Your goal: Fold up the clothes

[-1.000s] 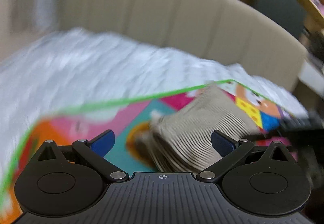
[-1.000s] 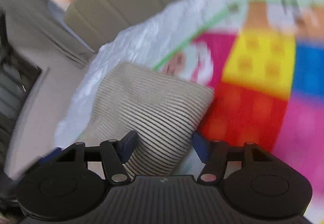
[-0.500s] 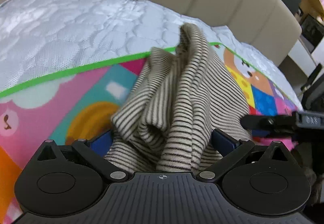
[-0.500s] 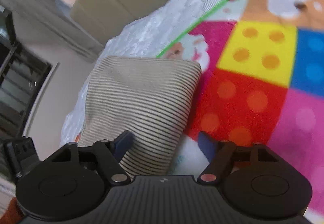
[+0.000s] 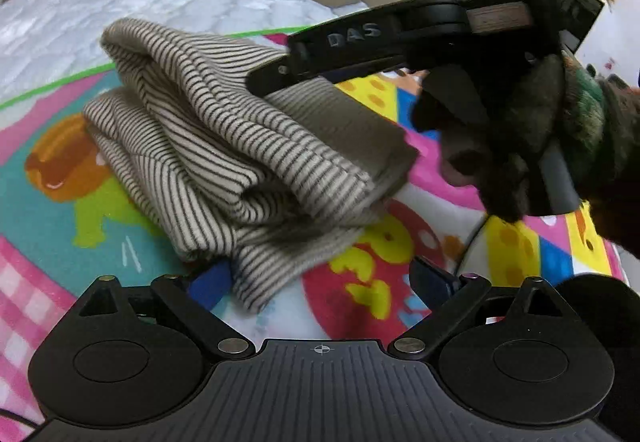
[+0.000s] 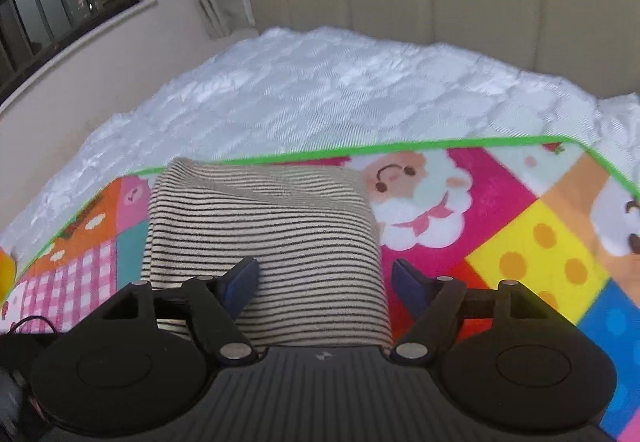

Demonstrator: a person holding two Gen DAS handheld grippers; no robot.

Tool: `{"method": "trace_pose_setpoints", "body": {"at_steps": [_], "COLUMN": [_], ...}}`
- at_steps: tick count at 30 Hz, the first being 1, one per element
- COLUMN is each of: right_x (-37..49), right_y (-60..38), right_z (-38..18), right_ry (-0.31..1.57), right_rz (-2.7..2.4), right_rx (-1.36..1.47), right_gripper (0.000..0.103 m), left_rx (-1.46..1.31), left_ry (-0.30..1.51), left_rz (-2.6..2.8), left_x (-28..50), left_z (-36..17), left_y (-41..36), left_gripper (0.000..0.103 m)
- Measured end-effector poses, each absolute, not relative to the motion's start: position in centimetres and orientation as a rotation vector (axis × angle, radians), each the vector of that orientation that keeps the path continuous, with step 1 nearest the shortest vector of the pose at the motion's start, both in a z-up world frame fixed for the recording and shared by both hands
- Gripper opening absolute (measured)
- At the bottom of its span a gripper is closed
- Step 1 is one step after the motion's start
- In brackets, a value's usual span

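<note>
Striped knit garment [image 5: 240, 146] lies bundled in several thick layers on the colourful play mat [image 5: 72, 210], near the mat's green edge: folded mostly, though loose and uneven. Left hand-held gripper [image 5: 320, 278] is spread wide, closing slightly, gripping nothing. Right hand-held gripper [image 6: 324, 282] is opening above the top layer, pads clear. Squaring up probably remains.
</note>
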State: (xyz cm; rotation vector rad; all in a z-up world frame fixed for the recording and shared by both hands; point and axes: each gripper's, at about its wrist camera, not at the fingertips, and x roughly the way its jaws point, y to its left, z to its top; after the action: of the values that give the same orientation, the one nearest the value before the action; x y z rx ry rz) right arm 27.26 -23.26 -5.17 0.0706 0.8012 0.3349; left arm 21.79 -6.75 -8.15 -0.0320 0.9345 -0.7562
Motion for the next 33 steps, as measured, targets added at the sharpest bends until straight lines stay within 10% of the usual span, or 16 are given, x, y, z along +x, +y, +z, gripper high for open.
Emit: {"method": "trace_pose_setpoints", "body": {"at_steps": [9,13,27,33], "right_x": [17.0,17.2,16.4,16.8], "right_y": [-17.6,-13.1,-11.1,-13.5], "right_z": [-3.9,-6.0,-9.2,-6.3], "right_ry": [0.564,0.598,0.543,0.49], "right_rz": [0.33,0.324,0.139,0.143], "right_rx": [-0.098,-0.223,-0.454,-0.497], "right_gripper": [0.078,0.077,0.072,0.029], "left_rx": [-0.464,-0.493,-0.5,-0.487], "left_ry": [0.906,0.932,0.944,0.975], "left_rz": [-0.323,-0.216,-0.371,-0.439], "left_x": [24.8,26.2,26.3,26.0], "left_z": [-6.7,-8.1,-9.2,-9.5], "left_y": [2.8,2.4,2.1,1.0], "left_gripper": [0.097,0.07,0.046,0.033]}}
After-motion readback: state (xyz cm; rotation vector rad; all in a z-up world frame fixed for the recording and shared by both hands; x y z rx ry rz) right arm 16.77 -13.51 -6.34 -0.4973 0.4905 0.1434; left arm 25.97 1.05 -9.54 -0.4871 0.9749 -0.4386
